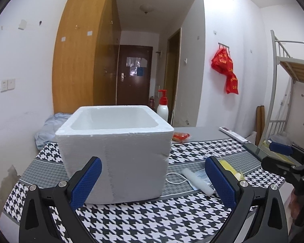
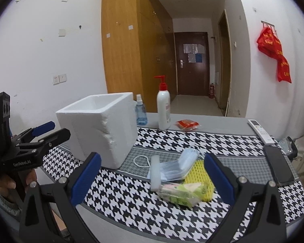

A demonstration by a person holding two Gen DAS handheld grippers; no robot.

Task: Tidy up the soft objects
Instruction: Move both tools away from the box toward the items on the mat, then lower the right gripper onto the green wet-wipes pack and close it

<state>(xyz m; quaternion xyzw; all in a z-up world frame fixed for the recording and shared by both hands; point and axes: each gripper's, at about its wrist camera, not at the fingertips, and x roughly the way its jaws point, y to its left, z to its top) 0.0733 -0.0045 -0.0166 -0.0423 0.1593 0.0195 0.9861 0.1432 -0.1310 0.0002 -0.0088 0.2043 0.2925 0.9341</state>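
Plainly, we hold both grippers spread wide with nothing between the fingers: our left gripper [image 1: 153,179] faces the near wall of the white foam box [image 1: 115,151], our right gripper [image 2: 153,179] faces the heap of soft things. From the left wrist view the box blocks most of the table [image 1: 152,218] behind it, so only the red pump and shoulder of the lotion bottle [image 1: 162,109] show over its rim, and its floor is out of sight. The soft things lie on the houndstooth cloth just to the right of the box, toward the table's near edge: a white foam strip [image 2: 155,172], a stack of blue face masks [image 2: 178,166] with one ear loop trailing toward the box, a yellow foam net [image 2: 200,174] and a clear green packet [image 2: 182,192] resting on the net. What the packet holds we cannot make out. Near the far edge stand a blue spray bottle [image 2: 141,113], partly behind the box, and a red packet [image 2: 186,124]. Along the right edge lie a white remote [image 2: 260,130] and a dark phone [image 2: 278,165].
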